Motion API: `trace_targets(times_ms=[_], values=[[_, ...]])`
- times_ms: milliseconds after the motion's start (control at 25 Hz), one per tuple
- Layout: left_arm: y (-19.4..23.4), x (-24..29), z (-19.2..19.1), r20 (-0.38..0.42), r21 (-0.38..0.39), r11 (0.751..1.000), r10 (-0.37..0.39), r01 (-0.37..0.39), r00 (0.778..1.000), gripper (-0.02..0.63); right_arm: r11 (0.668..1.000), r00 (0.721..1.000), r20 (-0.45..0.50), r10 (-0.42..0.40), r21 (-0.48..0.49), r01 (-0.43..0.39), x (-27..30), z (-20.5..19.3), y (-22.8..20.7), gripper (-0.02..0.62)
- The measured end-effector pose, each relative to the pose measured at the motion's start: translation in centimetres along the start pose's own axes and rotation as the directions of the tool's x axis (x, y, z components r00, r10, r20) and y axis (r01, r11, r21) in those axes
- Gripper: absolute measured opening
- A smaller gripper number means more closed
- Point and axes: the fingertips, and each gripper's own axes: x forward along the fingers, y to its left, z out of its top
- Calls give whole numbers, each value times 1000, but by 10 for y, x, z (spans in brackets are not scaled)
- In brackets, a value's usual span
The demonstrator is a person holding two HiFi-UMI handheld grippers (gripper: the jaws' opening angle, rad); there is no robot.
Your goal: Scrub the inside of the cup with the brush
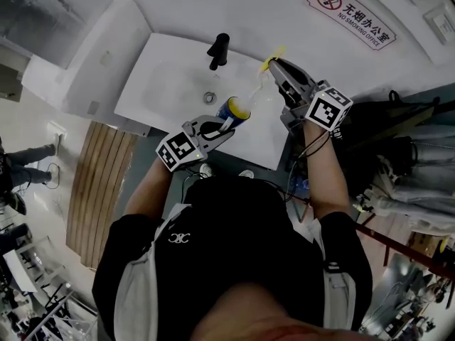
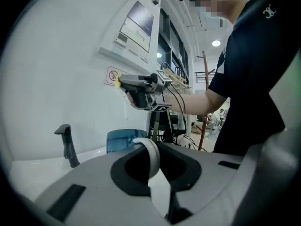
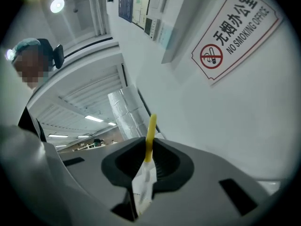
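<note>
Over the white sink my left gripper is shut on the white handle of a blue cup. The cup sits just beyond the jaws with its mouth tilted toward the right gripper. To the right and higher, my right gripper is shut on the brush. The brush's yellow end sticks out past the jaw tips, and a pale stem runs down toward the cup's mouth. I cannot tell whether the brush tip is inside the cup.
A black faucet stands at the back of the sink, with the drain below it. A no-smoking sign hangs on the white wall. A wooden panel lies to the left, and cables and racks crowd the right.
</note>
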Motion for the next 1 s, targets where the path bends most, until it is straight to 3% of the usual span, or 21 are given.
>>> trace_targets(times_ms=[320, 520, 840, 1000], values=[[33, -27, 1, 35, -51, 990, 134, -132, 990, 43, 999, 999, 17, -47, -13, 48, -23, 7, 4, 51], [46, -24, -3, 28, -72, 980, 188, -185, 982, 43, 998, 992, 115, -53, -15, 55, -40, 28, 16, 51], [69, -26, -18, 40, -209, 948, 254, -241, 966, 43, 983, 952, 260, -161, -42, 178, -82, 67, 3, 51], [77, -32, -18, 39, -224, 936, 288, -272, 957, 43, 970, 940, 256, -224, -31, 240, -96, 58, -10, 51]])
